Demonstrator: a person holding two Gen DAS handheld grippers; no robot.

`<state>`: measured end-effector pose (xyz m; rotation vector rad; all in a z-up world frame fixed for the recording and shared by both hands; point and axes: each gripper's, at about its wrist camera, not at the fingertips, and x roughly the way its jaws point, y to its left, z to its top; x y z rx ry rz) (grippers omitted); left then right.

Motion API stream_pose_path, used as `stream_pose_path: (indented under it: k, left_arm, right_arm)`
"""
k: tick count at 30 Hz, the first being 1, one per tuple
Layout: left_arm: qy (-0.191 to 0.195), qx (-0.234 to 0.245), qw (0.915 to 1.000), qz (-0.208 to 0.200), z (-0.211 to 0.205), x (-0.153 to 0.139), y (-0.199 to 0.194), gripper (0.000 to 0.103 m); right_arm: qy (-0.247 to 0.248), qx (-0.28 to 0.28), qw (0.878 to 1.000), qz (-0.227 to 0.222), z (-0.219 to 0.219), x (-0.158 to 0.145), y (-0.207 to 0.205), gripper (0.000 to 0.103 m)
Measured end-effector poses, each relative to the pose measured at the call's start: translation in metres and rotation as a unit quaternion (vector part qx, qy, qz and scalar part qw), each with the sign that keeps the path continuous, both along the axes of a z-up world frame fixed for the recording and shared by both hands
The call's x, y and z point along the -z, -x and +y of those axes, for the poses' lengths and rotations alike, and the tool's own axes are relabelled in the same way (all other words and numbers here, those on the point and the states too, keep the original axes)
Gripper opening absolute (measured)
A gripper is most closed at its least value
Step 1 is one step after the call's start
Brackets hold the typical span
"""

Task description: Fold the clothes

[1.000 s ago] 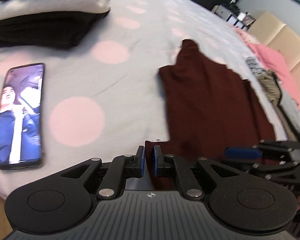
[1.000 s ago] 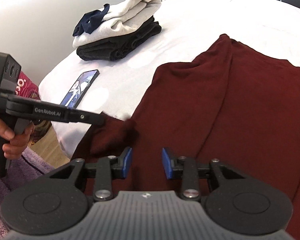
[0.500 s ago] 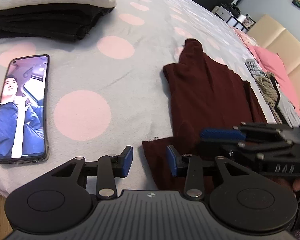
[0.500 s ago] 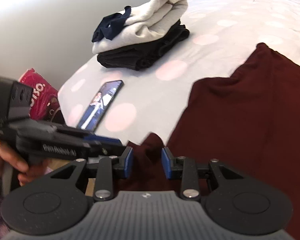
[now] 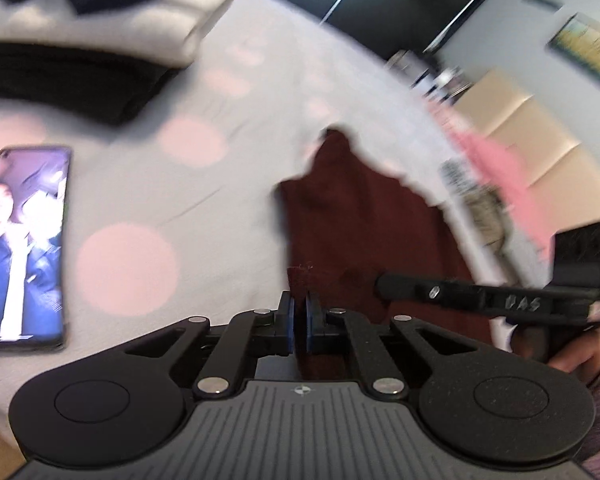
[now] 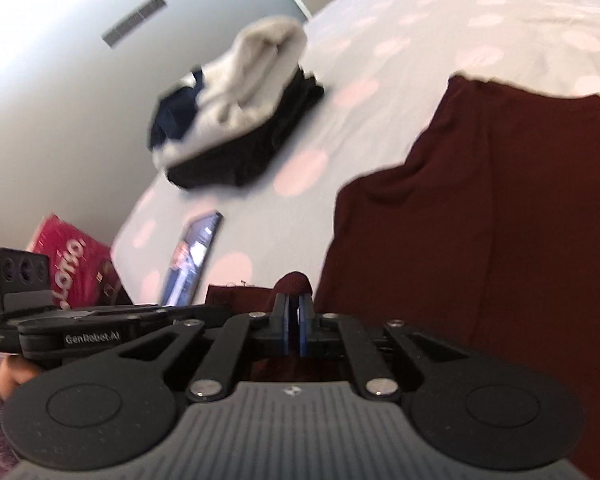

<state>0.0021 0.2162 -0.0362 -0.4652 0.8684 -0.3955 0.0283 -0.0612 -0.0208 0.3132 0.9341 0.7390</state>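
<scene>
Across the polka-dot bed (image 5: 260, 92) lies the maroon garment (image 5: 364, 216), spread flat and unfolded. Its near hem is pinched by both the left gripper (image 5: 299, 316) and the right gripper (image 6: 293, 312), fingers closed narrow on cloth. At ten o'clock sits a folded stack (image 6: 240, 108), finished; a phone (image 5: 24, 244) lies at nine.

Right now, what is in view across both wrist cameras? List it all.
maroon garment: one, dark red, spread on the bed, near edge pinched by both tongs
folded clothes stack: one; navy, cream, black; far left on the bed
phone: one, screen lit, left on the bed
bedspread: one, white with pink dots
red bag: one, beside the bed
loose clothes: pink and grey, right
left tongs: shut on garment
right tongs: shut on garment
</scene>
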Motion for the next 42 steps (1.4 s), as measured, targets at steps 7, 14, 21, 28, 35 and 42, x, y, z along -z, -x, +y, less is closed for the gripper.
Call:
stream_pose_path:
  k: [7, 14, 21, 28, 35, 42]
  left_arm:
    - [0.032, 0.101, 0.9910, -0.081, -0.014, -0.046, 0.030, 0.003]
    - [0.011, 0.243, 0.9662, -0.085, -0.043, -0.066, 0.060, 0.003]
    - [-0.100, 0.306, 0.9467, -0.006, -0.084, -0.038, 0.063, 0.003]
    - [-0.116, 0.256, 0.9595, -0.021, -0.083, -0.024, 0.037, 0.003]
    - [-0.123, 0.238, 0.9636, 0.004, -0.082, 0.003, 0.001, 0.003]
    - [-0.143, 0.195, 0.9686, 0.056, -0.066, 0.017, -0.010, 0.003]
  right_arm:
    - [-0.018, -0.030, 0.998, -0.049, -0.039, -0.054, 0.060, 0.006]
    - [-0.048, -0.083, 0.994, -0.053, -0.072, -0.084, 0.128, 0.006]
    - [0.033, -0.102, 0.994, -0.024, -0.061, -0.052, 0.144, 0.005]
    - [0.091, -0.046, 0.993, -0.065, -0.057, -0.034, 0.119, 0.004]
    - [0.079, 0.009, 0.997, -0.020, -0.063, -0.012, 0.078, 0.027]
    - [0.060, 0.031, 0.997, 0.027, -0.056, 0.013, 0.040, 0.028]
